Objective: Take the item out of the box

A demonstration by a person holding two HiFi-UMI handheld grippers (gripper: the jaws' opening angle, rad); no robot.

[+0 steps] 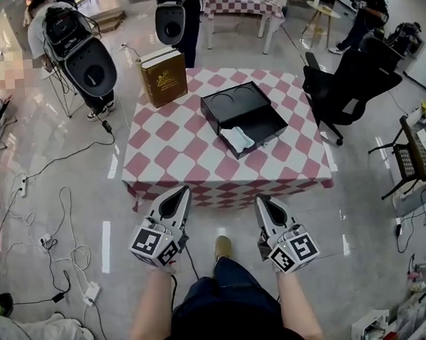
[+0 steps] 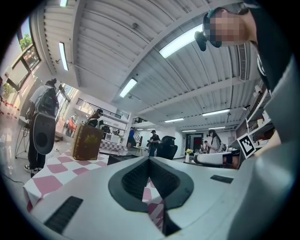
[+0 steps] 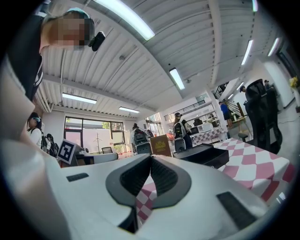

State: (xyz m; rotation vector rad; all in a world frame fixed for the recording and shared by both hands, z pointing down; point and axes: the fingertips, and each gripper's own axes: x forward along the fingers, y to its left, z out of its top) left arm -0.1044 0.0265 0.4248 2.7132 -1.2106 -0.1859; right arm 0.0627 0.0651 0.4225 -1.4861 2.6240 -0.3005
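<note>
A black box (image 1: 242, 113) lies on the red-and-white checked table (image 1: 175, 154), its drawer pulled out toward me with a white item (image 1: 237, 138) in it. A brown upright box (image 1: 163, 77) stands at the table's far left. My left gripper (image 1: 183, 189) and right gripper (image 1: 259, 199) hover side by side just short of the table's near edge, both level, shut and empty. In the left gripper view the jaws (image 2: 149, 160) meet, with the brown box (image 2: 86, 142) ahead. From the right gripper (image 3: 151, 157) the black box (image 3: 206, 156) shows to the right of the jaws.
A black office chair (image 1: 345, 84) stands at the table's right. Cables (image 1: 57, 234) and a power strip trail over the floor at left. A device with black-and-white shells (image 1: 89, 61) stands behind the table's left, and a wire cart (image 1: 415, 151) at far right. People stand in the background.
</note>
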